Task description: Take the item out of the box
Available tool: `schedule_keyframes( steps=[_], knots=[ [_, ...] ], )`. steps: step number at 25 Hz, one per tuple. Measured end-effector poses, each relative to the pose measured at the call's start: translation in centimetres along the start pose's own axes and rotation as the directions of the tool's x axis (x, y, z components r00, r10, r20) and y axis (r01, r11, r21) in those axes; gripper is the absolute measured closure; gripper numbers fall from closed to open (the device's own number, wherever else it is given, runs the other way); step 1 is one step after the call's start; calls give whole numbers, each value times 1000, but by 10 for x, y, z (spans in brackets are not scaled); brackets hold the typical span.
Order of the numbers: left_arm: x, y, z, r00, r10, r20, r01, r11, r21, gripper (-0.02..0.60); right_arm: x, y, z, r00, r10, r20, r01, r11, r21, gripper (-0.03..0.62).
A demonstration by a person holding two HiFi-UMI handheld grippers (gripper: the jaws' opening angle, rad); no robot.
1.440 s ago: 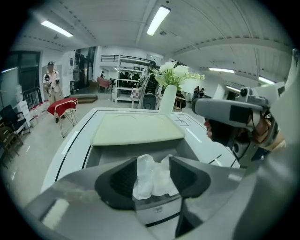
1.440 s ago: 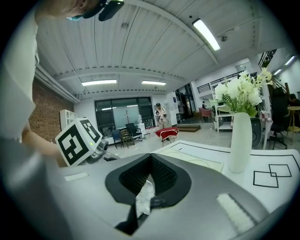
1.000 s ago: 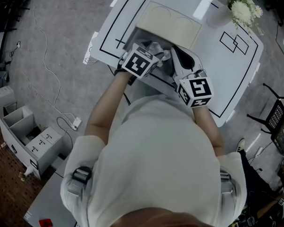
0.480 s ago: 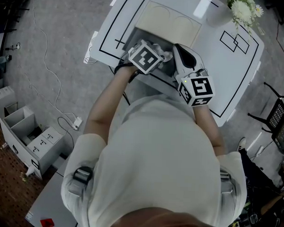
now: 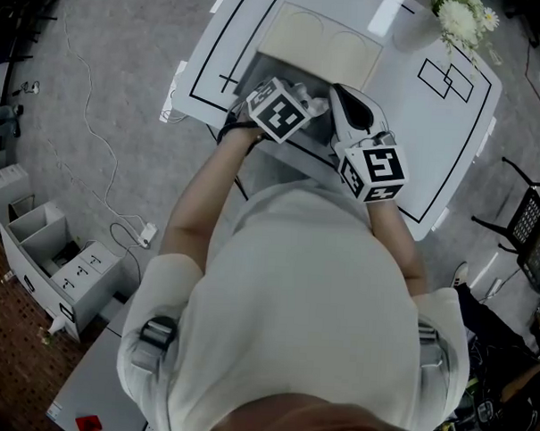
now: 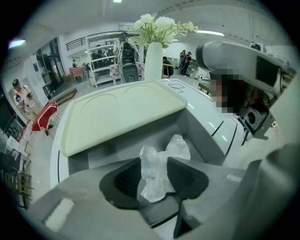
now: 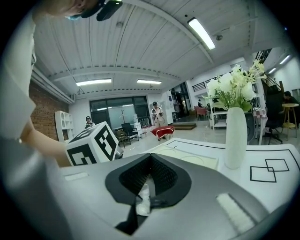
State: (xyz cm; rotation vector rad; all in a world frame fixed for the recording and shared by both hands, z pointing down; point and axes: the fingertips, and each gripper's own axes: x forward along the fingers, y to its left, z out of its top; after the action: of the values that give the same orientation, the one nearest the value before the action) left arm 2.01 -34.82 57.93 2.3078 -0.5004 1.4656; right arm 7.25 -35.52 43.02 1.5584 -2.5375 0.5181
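Note:
A grey box (image 5: 251, 73) with its cream lid (image 5: 320, 43) folded back stands on the white table. A crumpled clear plastic bag (image 6: 176, 146) lies inside it. My left gripper (image 6: 154, 177) reaches into the box (image 6: 199, 129). Its jaws are closing, the bag stands between them and both dark pads touch it. In the head view the left gripper (image 5: 298, 101) sits over the box's near side. My right gripper (image 5: 340, 101) is just to its right. Its jaws (image 7: 147, 185) are shut, with a small bit of white plastic (image 7: 142, 199) pinched low between them.
A white vase of flowers (image 5: 457, 22) stands at the table's far right corner, near a small double-square outline (image 5: 447, 79). Black lines mark the tabletop (image 5: 407, 145). On the floor to the left are a cable and a drawer unit (image 5: 49, 263).
The left gripper's marker cube has moved a little up and right, deeper over the box, and turned. The right gripper has stayed in place.

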Motion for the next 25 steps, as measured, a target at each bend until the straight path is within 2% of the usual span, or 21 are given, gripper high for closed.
schedule_keyframes(
  steps=[5, 10, 15, 25],
  knots=[
    [-1, 4, 0, 1000, 27, 12, -27, 999, 28, 461, -1, 0, -1, 1000, -1, 1, 1, 1000, -2, 594],
    [-9, 7, 3, 997, 38, 63, -39, 999, 11, 545, -3, 3, -1, 1000, 0, 3, 0, 1000, -4, 594],
    [-16, 8, 2, 994, 52, 95, -52, 999, 1, 572, -6, 6, -3, 1000, 1, 6, -1, 1000, -7, 594],
    [-43, 8, 7, 974, 105, 201, -98, 994, -43, 575, -15, 16, -4, 1000, -1, 19, 1, 1000, -16, 594]
  ],
)
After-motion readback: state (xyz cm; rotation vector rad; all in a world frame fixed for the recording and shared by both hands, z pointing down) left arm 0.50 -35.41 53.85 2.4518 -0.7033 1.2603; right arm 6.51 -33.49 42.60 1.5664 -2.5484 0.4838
